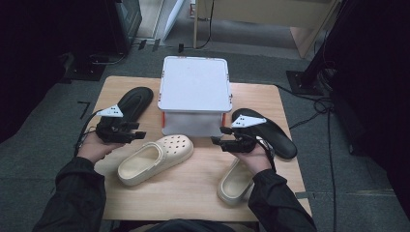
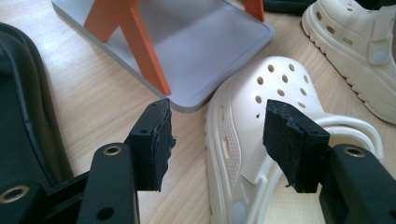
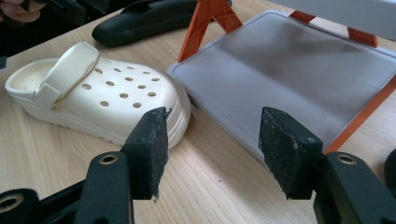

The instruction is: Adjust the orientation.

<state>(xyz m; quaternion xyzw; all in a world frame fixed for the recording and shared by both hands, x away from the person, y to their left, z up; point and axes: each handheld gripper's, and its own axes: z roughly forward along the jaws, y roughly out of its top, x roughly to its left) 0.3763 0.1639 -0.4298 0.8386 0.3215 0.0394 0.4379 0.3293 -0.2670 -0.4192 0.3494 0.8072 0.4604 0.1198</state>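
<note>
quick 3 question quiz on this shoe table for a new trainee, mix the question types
1. True or false: the left gripper is clamped on the cream clog.
2. How many black slippers lie on the table? A) one B) two C) three
3. What stands at the table's far middle, between the slippers?

Key
1. False. Its jaws stand open and empty beside that clog.
2. B. One black slipper lies at the left, the other at the right.
3. A grey two-tier rack with orange legs. The right gripper, also open, points toward it.
</note>
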